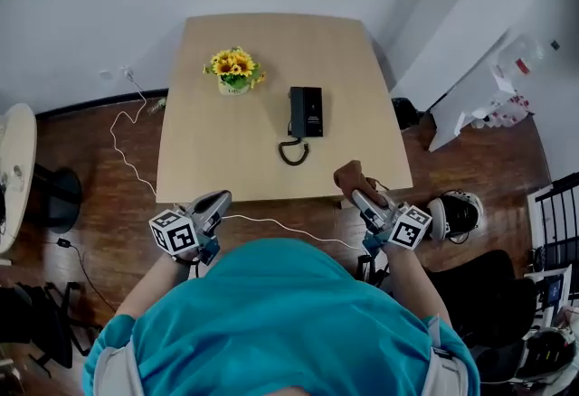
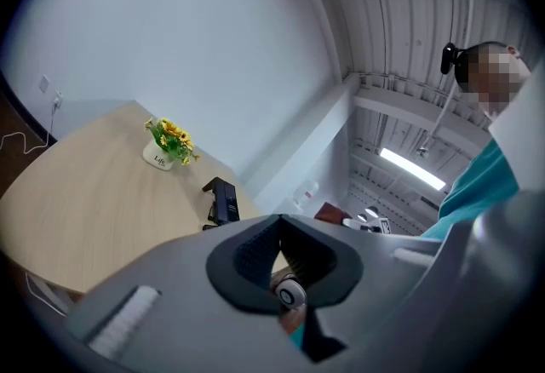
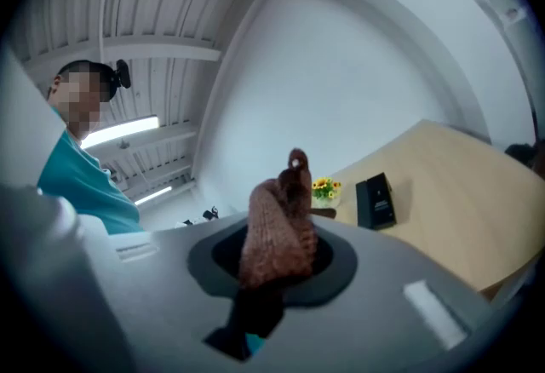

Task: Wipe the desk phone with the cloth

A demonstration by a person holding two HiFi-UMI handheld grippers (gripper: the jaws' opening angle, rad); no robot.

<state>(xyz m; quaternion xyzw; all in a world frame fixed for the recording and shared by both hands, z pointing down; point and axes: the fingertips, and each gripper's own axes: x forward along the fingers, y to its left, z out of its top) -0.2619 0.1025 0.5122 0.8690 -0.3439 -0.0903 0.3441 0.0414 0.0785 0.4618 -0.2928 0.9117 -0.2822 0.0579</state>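
Note:
The black desk phone point(image 1: 306, 111) lies on the far right part of the light wooden table point(image 1: 226, 150), its coiled cord point(image 1: 292, 153) on the near side. The phone point(image 2: 223, 199) shows far off in the left gripper view and also in the right gripper view point(image 3: 375, 201). My right gripper point(image 1: 355, 195) hovers at the table's near right edge, shut on a brown cloth point(image 1: 351, 177) that sticks up out of its jaws point(image 3: 277, 226). My left gripper point(image 1: 220, 198) sits just off the near left edge, short of the table, jaws shut with nothing between them point(image 2: 279, 218).
A pot of yellow flowers point(image 1: 235, 70) stands on the table left of the phone. A white cable point(image 1: 127, 150) trails over the wooden floor at left, near a black stool point(image 1: 54, 198) and a white round table point(image 1: 14, 168). A black-and-white object point(image 1: 461, 212) lies on the floor at right.

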